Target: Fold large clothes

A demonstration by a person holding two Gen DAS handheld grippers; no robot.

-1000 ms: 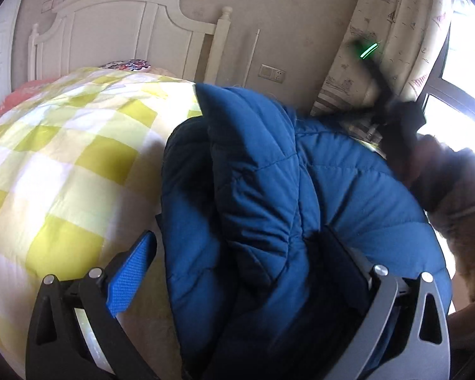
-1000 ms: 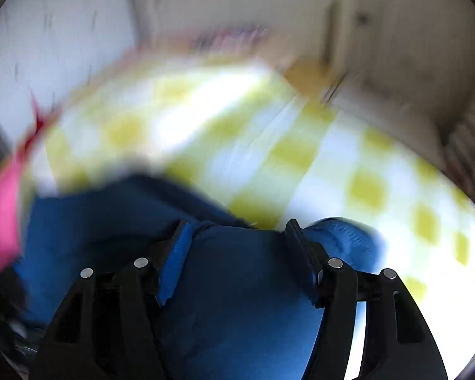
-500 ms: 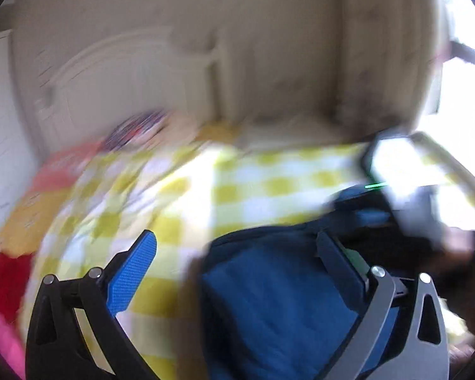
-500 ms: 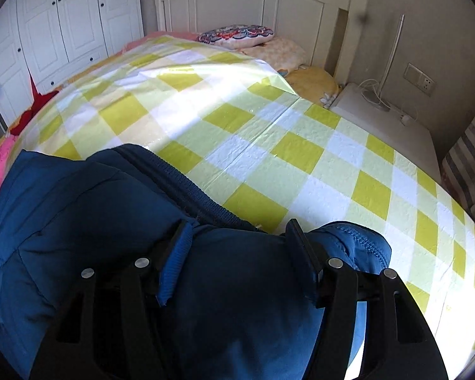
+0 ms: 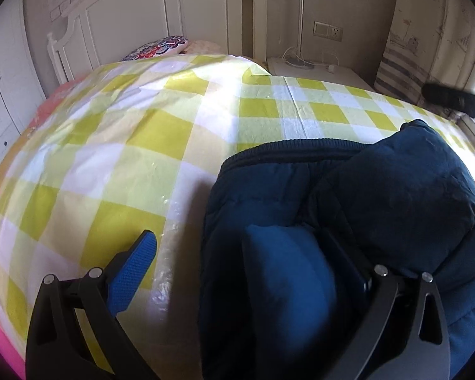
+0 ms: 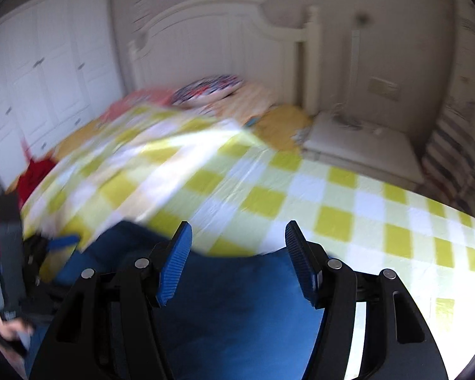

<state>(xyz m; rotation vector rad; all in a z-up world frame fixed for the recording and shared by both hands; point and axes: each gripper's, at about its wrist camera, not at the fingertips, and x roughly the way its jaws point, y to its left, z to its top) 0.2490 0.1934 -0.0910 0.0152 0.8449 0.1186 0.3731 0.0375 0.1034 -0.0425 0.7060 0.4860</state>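
Note:
A dark blue padded jacket (image 5: pixel 380 209) lies bunched on the yellow-and-white checked bed cover (image 5: pixel 136 145). My left gripper (image 5: pixel 237 262) is open: its left pad (image 5: pixel 133 272) hangs over the cover, and its right finger is buried in a fold of the jacket. In the right wrist view, which is blurred, my right gripper (image 6: pixel 239 256) is open and empty, above the jacket's edge (image 6: pixel 237 310). The left gripper (image 6: pixel 12 253) shows at the far left of that view.
A white headboard (image 5: pixel 161 19) and a patterned pillow (image 5: pixel 156 47) are at the head of the bed. A white nightstand (image 5: pixel 316 69) stands at the right, a white wardrobe (image 6: pixel 41 72) at the left. Red and pink cloth (image 6: pixel 31 177) lies at the bed's left edge.
The jacket has dropped from raised up to lying on the bed. My right gripper has lifted off the jacket and its pads now show clear. Both cameras swung toward the headboard.

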